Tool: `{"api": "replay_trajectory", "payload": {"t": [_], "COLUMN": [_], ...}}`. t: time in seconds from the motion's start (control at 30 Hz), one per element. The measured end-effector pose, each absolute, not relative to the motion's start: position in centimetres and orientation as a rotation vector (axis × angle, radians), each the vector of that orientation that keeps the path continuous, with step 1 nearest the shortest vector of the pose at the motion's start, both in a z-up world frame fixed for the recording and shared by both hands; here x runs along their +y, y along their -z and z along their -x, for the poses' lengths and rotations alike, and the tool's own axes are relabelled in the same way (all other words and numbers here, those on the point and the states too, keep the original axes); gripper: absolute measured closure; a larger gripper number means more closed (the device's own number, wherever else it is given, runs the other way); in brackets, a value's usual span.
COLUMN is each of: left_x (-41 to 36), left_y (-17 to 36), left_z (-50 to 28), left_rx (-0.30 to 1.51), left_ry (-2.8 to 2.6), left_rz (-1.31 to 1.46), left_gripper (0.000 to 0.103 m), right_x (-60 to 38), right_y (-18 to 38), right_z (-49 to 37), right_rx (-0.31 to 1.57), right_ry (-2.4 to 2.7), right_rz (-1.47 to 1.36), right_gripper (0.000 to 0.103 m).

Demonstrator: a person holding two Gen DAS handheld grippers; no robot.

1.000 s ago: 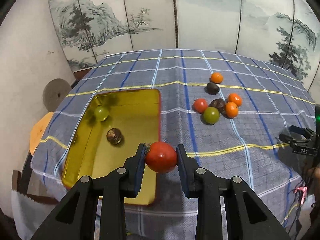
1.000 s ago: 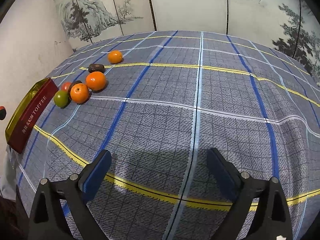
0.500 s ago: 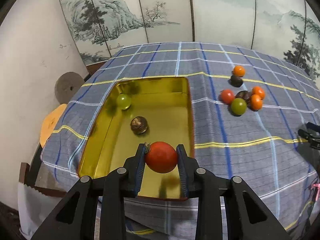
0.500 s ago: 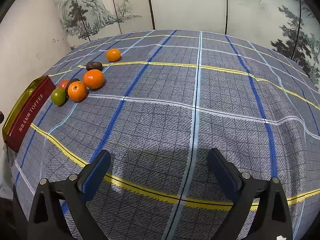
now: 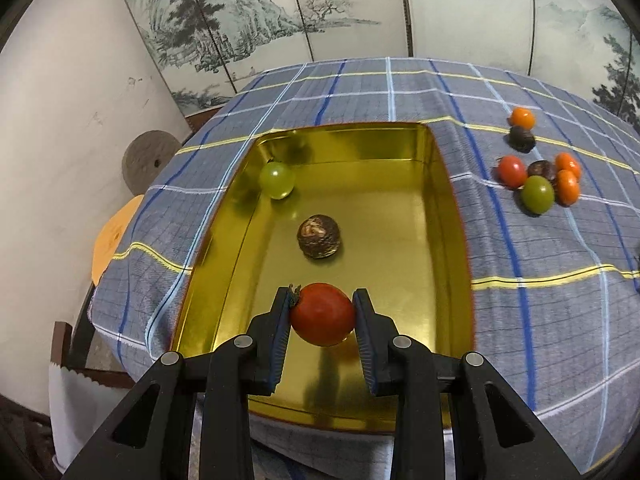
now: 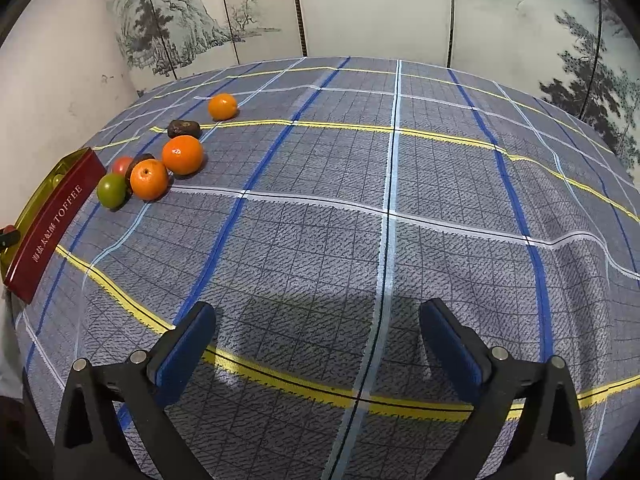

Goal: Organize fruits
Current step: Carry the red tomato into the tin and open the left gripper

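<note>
- A red tomato (image 5: 322, 314), its stem end turned toward the left pad, sits pinched between the two blue pads of the left gripper (image 5: 322, 320), which is clamped on it and carries it above the near end of a gold tin tray (image 5: 450, 240).
- The tomato hangs clear of the tray floor, with its reflection showing on the metal just below; judged from this, release comes down to a short drop straight beneath the gripper, so the fruit lands inside the near wall and not on the rim.
- Already in the tray: a brown, rough-skinned fruit (image 5: 319, 237) near the middle, directly ahead of the held tomato, and a pale green fruit (image 5: 276, 179) in the far left corner. Both lie apart from the likely landing spot.
- On the checked cloth of the worktop (image 5: 520, 320), to the right of the tray, a loose cluster of small fruits (image 5: 538, 184) waits: red, green, dark brown and several orange.
- The right gripper (image 6: 316, 352) hovers over bare cloth with nothing between its pads; its jaws have just been opening and stand wide apart.
- From the right wrist view the cluster lies far off to the left, close to the red side of the tray (image 6: 52, 224) lettered TOFFEE, so the left hand is much the nearer to it.
- A painted landscape screen (image 5: 280, 20) closes the background.
</note>
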State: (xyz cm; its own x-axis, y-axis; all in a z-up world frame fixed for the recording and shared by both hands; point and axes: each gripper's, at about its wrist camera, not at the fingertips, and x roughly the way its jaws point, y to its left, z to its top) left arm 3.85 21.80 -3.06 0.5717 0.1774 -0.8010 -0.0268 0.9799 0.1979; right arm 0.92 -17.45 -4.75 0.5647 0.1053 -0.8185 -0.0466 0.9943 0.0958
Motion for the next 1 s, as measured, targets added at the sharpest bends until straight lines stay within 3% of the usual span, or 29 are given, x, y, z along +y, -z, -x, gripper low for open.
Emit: {"api": "replay_trajectory", "payload": {"t": [1.0], "left_x": [25.9], "left_y": [5.0], "left_z": [-8.6], "left_rx": [1.008], "left_ry": [-0.199], "left_rz": [-0.200], "left_gripper": [0.071], "right_x": [-16.5], "right_y": [5.1], "right_z": [-1.3], "right_rx": [0.980], "right_ry": [-0.071], "right_rz": [-0.024], "right_gripper": [0.000]}}
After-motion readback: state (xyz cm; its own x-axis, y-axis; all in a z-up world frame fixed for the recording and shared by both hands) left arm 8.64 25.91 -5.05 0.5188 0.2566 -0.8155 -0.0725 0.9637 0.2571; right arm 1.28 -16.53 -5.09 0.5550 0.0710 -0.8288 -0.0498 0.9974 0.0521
